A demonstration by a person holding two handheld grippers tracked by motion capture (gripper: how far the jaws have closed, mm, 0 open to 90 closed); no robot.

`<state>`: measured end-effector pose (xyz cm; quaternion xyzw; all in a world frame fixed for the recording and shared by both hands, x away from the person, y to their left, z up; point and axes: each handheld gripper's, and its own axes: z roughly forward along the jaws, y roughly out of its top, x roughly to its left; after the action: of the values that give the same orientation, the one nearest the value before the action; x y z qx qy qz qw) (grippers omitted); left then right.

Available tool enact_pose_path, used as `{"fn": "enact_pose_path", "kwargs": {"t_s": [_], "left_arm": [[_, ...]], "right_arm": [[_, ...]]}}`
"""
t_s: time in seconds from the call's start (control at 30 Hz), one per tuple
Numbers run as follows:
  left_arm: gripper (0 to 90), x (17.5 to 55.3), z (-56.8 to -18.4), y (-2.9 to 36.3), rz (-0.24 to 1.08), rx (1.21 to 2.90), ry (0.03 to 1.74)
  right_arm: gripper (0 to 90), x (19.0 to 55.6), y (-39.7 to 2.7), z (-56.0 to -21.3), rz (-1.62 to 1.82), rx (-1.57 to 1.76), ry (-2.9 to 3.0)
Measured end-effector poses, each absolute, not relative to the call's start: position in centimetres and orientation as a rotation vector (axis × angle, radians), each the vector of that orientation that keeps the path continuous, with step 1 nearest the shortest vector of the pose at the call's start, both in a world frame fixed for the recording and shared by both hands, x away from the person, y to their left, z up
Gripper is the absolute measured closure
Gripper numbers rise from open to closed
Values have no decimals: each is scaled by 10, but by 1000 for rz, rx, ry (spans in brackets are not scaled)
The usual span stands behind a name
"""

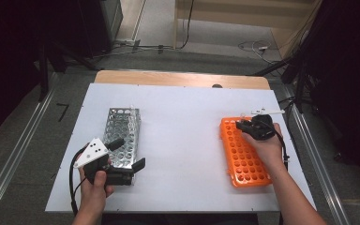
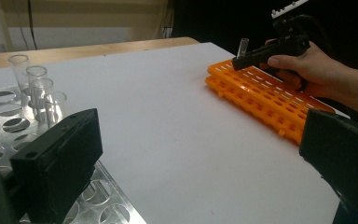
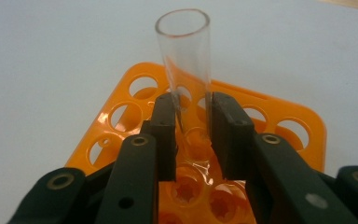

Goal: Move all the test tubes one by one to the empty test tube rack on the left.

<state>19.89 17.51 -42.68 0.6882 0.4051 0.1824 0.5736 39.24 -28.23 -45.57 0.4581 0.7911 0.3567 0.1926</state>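
High view: right gripper [image 1: 242, 124] works at the far end of the orange rack [image 1: 244, 158]; left gripper [image 1: 130, 153], jaws spread, waits beside the metal rack [image 1: 122, 136].

Left gripper view: the glass tube [image 2: 243, 46] stands nearly upright.

Right gripper view: 2 jaws pinch the tube [image 3: 186, 74], mouth up, base in a hole. Best lifted straight along its axis.

This looked like a lab or test room: a white-topped surface [image 1: 183, 140] carried a perforated metal test-tube rack [image 1: 121, 136], clear glass test tubes [image 2: 37, 91] and an orange plastic tube rack [image 1: 243, 152], with loose cables [image 1: 258, 47] trailing across the grey floor [image 1: 23, 122] behind it.
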Motion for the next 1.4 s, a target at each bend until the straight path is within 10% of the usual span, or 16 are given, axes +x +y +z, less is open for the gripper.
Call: {"fn": "enact_pose_path", "kwargs": {"t_s": [1.4], "left_arm": [[0,201,-420,148,383,1639,854]], "right_arm": [[735,299,-234,-421,1365,946,2327]]}}
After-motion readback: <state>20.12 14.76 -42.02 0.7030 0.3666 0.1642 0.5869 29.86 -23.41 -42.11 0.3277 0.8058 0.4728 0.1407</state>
